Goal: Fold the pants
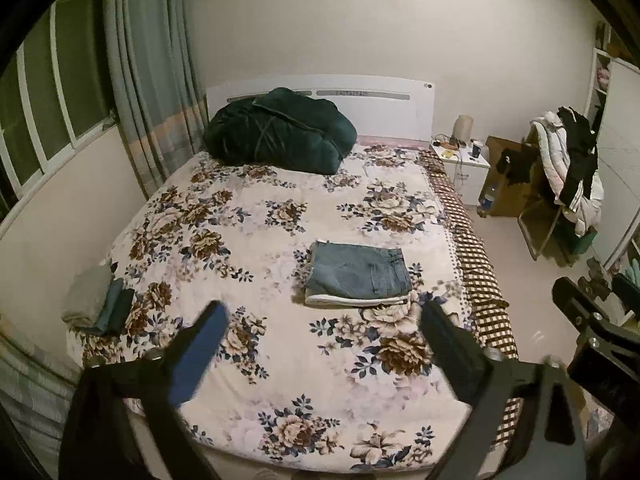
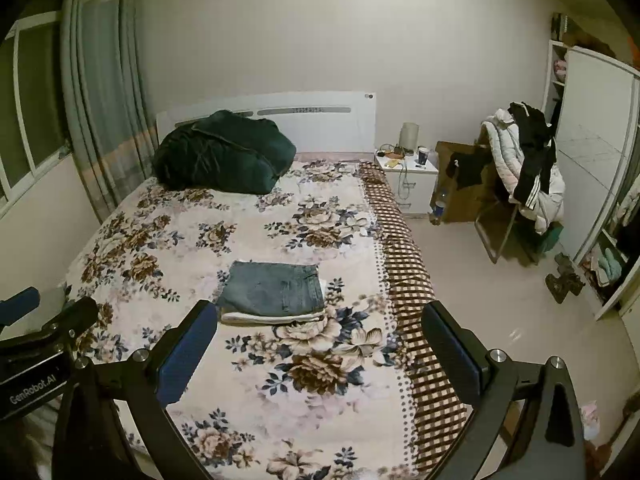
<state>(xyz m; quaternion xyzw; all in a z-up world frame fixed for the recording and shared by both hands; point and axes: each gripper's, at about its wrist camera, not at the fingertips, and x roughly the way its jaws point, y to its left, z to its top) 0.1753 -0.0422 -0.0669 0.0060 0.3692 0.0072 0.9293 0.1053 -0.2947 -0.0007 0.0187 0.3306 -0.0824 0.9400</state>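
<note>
Blue denim pants (image 1: 358,272) lie folded into a neat rectangle on the floral bedspread (image 1: 256,240), on top of a folded white garment. They also show in the right wrist view (image 2: 274,288). My left gripper (image 1: 322,316) is open and empty, held above the bed's near end, short of the pants. My right gripper (image 2: 320,316) is open and empty, also above the near end of the bed. The right gripper's body shows at the right edge of the left wrist view (image 1: 588,320).
A dark green quilt (image 1: 280,132) sits by the headboard. Small folded clothes (image 1: 100,300) lie at the bed's left edge. A white nightstand (image 2: 412,180), a cardboard box and a chair piled with clothes (image 2: 524,172) stand to the right. A wardrobe (image 2: 592,160) lines the right wall.
</note>
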